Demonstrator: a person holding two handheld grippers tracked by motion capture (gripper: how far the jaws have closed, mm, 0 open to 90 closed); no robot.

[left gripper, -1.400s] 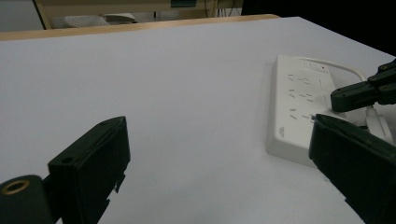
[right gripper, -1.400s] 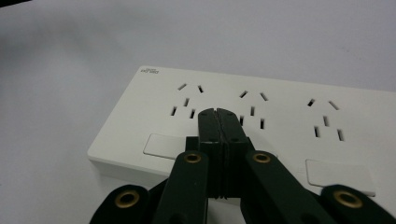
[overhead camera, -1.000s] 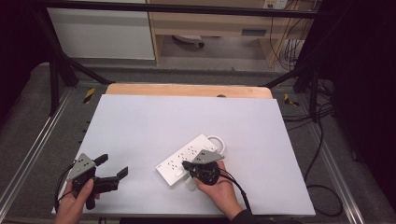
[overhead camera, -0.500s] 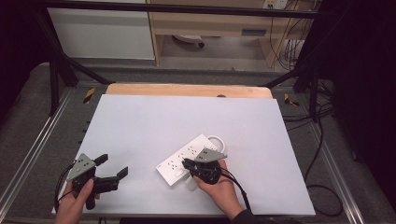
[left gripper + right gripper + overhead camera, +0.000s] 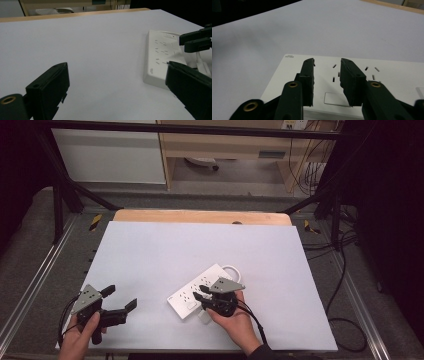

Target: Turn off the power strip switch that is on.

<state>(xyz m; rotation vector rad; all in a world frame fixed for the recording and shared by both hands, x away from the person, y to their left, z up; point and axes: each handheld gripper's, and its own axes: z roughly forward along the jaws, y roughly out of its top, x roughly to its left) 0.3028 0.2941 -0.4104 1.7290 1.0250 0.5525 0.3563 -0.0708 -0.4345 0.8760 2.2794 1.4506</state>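
A white power strip (image 5: pixel 192 292) lies slanted on the white tabletop (image 5: pixel 200 245), its cord looped at the far end (image 5: pixel 231 269). My right gripper (image 5: pixel 200 295) hovers over the strip's near half; in the right gripper view its jaws (image 5: pixel 327 62) have just been opening and stand partly open above the sockets (image 5: pixel 374 72), with nothing between the pads. My left gripper (image 5: pixel 120 297) rests near the table's front left, wide open and empty. The left gripper view shows the strip (image 5: pixel 160 62) to the right of those jaws (image 5: pixel 116 66), and the right gripper (image 5: pixel 197 41) beyond it.
A wooden strip (image 5: pixel 200 216) borders the table's far edge. Metal frame rails (image 5: pixel 45 270) run along both sides. Shelving and cables (image 5: pixel 310 175) stand behind the table. A small white piece (image 5: pixel 202 316) lies by the right hand, under the gripper.
The right gripper's jaws have parted a little over the power strip. Both hands and the strip have stayed where they were.
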